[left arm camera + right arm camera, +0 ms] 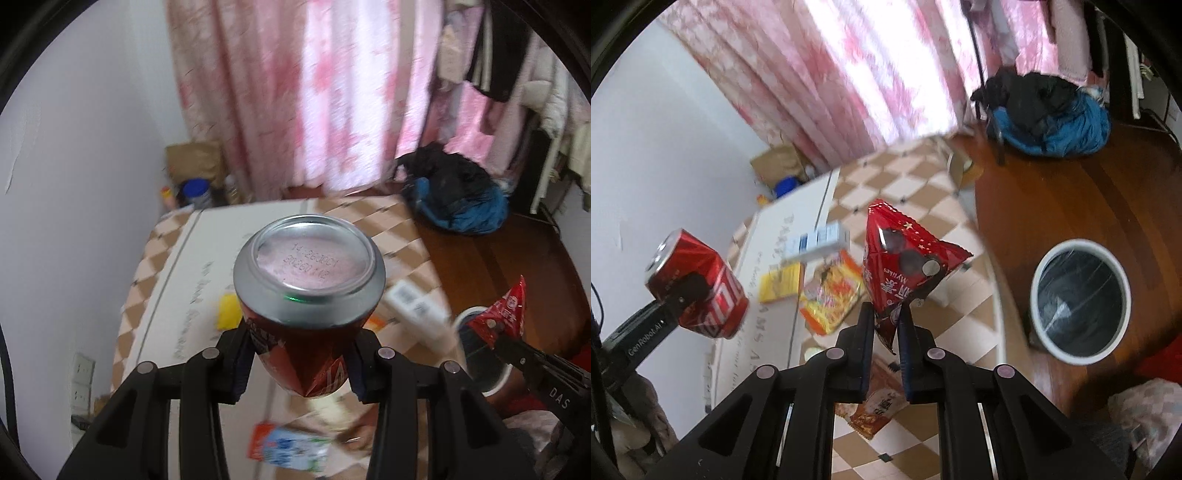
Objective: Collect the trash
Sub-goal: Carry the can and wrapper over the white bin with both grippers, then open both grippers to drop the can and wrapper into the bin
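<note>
Checkered table [916,177]: white box [816,240], yellow packet [779,282], blurred snack wrappers [831,295], perhaps noodles.

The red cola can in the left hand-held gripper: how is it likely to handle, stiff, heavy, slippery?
The red cola can looks dented where the left hand-held gripper pinches it, so its wall probably yields easily and it is likely empty and light. Its glossy skin may slip in the grip. Set down on its side, it could roll, though the creases might check that.

Left gripper [301,363] jaws clamp red can [308,288] (base forward).
</note>
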Demonstrator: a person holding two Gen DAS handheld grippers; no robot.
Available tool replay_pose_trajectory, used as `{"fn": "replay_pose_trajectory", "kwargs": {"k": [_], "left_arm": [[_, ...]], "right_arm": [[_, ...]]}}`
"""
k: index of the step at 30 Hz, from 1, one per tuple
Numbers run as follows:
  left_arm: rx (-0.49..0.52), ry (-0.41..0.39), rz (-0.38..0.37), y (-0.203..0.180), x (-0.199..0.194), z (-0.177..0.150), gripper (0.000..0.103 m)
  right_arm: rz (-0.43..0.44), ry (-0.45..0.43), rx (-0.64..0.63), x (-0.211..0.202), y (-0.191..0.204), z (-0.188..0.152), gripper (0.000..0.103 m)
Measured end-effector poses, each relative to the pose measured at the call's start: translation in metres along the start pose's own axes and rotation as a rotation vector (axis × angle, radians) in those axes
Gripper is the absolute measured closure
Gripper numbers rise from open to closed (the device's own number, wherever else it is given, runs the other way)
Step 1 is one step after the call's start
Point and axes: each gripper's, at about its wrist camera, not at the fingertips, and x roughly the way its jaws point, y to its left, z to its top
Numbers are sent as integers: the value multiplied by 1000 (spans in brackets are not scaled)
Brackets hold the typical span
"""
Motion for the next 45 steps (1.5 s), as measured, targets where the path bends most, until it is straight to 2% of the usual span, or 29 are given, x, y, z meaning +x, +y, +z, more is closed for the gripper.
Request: {"fn": "replay_pose_trajectory", "kwargs": {"k": [3, 8, 11, 13, 15, 19, 23, 25, 29, 31, 33, 34, 35, 36, 37, 38, 42, 45], "left_arm": [[30, -15, -67, -37, -6, 15, 65], [83, 28, -251, -127, 9, 39, 65], [119, 97, -359, -190, 37, 47, 65], [154, 176, -423, -235, 70, 44, 65], [186, 245, -453, -267, 99, 38, 65], [212, 438, -466, -321, 181, 13, 65], [205, 564, -459, -351, 235, -4, 64], [219, 605, -438, -360, 256, -11, 64], [250, 639, -389, -374, 274, -19, 63], [249, 645, -375, -376, 273, -21, 51], [239, 630, -352, -371, 269, -21, 16], [226, 613, -331, -367, 266, -20, 9], [221, 603, -318, -365, 265, -19, 0], [225, 593, -288, -362, 261, -19, 0], [230, 579, -257, -357, 256, -21, 0], [236, 566, -240, -353, 256, -22, 0], [280, 510, -160, -344, 245, -29, 0], [300, 494, -135, -337, 241, -35, 0]], "right_arm": [[-1, -49, 38, -28, -30, 12, 90], [-64, -93, 108, -62, -107, 25, 90], [-134, -80, 169, -64, -171, 24, 90], [-172, -56, 208, -57, -212, 20, 90], [-204, -20, 245, -43, -248, 12, 90], [-247, 81, 329, -2, -317, -6, 90], [-258, 199, 385, 49, -374, -23, 90], [-263, 232, 404, 67, -391, -28, 90], [-263, 296, 430, 100, -416, -33, 90], [-255, 333, 423, 112, -420, -35, 90], [-259, 364, 428, 124, -420, -31, 89], [-259, 379, 427, 133, -418, -28, 85], [-267, 391, 422, 135, -418, -28, 67], [-282, 400, 420, 135, -418, -28, 52], [-286, 399, 425, 135, -417, -30, 24], [-286, 395, 432, 133, -418, -30, 7], [-373, 390, 419, 124, -417, -33, 4], [-414, 385, 416, 116, -416, -34, 0]]}}
